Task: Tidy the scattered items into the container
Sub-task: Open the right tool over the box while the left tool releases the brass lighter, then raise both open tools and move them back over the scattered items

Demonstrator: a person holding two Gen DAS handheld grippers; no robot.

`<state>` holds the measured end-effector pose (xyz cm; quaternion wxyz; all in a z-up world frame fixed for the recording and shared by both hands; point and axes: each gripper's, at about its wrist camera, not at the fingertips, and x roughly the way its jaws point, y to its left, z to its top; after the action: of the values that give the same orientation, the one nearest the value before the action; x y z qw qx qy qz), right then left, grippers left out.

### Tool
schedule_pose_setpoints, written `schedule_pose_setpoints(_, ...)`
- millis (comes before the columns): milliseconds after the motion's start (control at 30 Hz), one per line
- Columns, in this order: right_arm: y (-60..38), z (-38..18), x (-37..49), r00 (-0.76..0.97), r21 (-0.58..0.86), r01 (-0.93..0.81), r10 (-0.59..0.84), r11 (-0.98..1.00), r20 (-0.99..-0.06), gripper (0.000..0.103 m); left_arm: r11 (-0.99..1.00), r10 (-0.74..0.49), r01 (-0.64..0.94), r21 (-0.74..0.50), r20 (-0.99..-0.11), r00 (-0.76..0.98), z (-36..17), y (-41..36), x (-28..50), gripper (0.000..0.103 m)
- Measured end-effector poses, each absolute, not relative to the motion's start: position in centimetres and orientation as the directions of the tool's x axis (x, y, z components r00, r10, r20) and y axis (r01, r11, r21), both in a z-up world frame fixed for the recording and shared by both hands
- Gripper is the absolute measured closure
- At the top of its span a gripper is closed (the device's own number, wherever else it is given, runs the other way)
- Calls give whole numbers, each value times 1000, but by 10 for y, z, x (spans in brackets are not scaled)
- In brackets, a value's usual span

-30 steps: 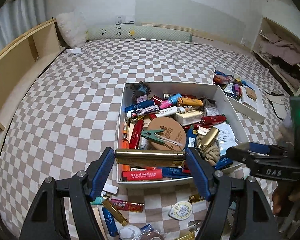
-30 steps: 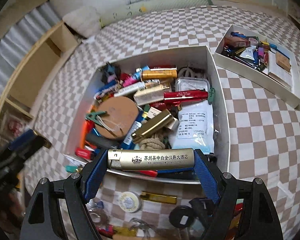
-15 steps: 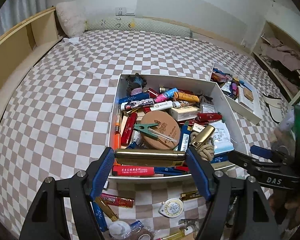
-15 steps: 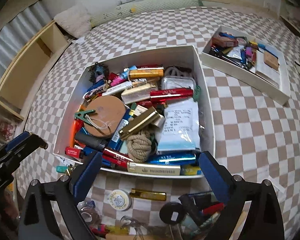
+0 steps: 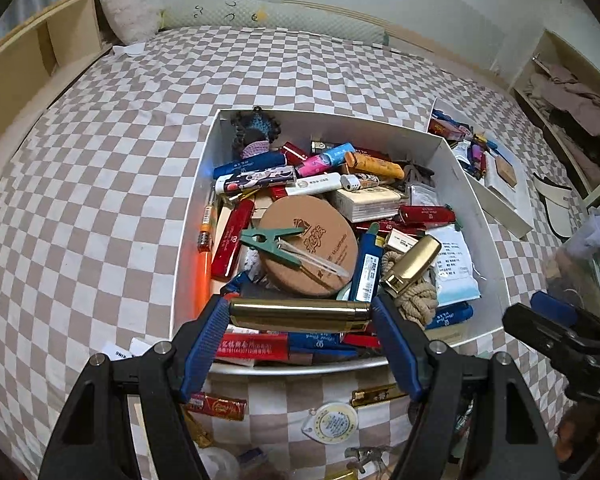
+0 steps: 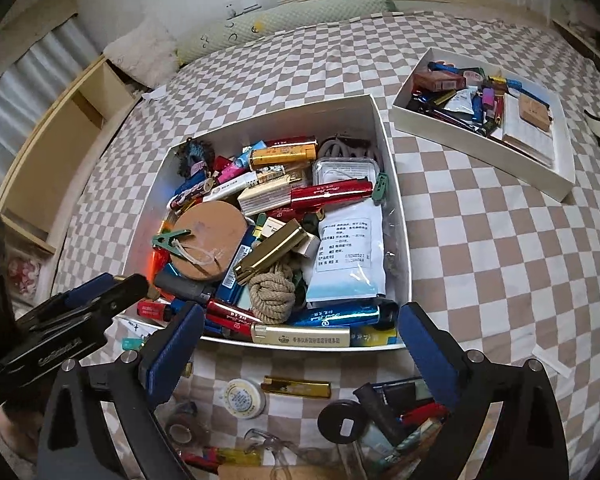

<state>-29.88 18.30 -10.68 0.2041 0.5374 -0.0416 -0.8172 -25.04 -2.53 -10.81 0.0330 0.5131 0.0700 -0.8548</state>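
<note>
1. The left gripper (image 5: 300, 316) pinches a gold lighter (image 5: 300, 314) crosswise between its blue pads, over the near edge of the large white box (image 5: 432, 142) at the centre of the left wrist view; the lighter is not yet released.
2. The right gripper (image 6: 298, 344) stands spread wide with nothing between its pads, low centre in the right wrist view, above the box's near wall.
3. Just inside that wall lies a gold lighter with printed lettering (image 6: 300, 336), which already counts as tidied.
4. The large box is heaped nearly full: lighters, a round cork coaster (image 5: 310, 244), a green clothes peg (image 5: 270, 240), a rope knot (image 6: 272, 294) and a white sachet (image 6: 346, 256).
5. Judged from the pile, most of the job is done.
6. What is left sits on the checked bedspread (image 5: 100, 168) along the bottom of both frames: one gold bar lighter (image 6: 296, 386), one round white tin (image 6: 244, 398), one black round cap (image 6: 342, 418), one red packet (image 5: 218, 404), plus a tangle too cluttered to count.
7. Counts: two boxes, the second, smaller box (image 6: 560, 188) at upper right; two grippers.
</note>
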Motion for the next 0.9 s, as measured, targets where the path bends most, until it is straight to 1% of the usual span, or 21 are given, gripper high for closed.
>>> schedule_pose_setpoints(33,184,-107,-299,-339,285,291,-377,-913,-862,5,-988,11,131,-82,-882,-471,-109,-26,-251,21)
schedule_pose_setpoints(67,185,-106,-298,-339,283,294,-377,-913,-862,5,-988,-1,139,-74,-880,-475,-109,-26,-251,4)
schedule_pose_setpoints(100,185,-106,-298,-340,282,295,-376,-913,-862,5,-987,-15,148,-64,-877,-481,-108,-27,-250,0)
schedule_pose_setpoints(300,189,-107,-297,-341,278,287,-369,-917,-864,5,-986,-8,149,-76,-868,-496,-100,-33,-243,0)
schedule_pose_setpoints(467,187,-102,-291,-344,293,300,-390,-908,-854,5,-994,0,94,-55,-861,-509,-90,-26,-232,0)
schedule_pose_setpoints(700,190,-86,-262,-413,166,369,-321,-915,-852,5,-1000,-14,27,0,-855,-519,-85,-17,-213,0)
schedule_pose_setpoints(900,200,-76,-235,-435,105,414,-298,-904,-850,5,-1000,-12,9,8,-849,-528,-77,-17,-193,0)
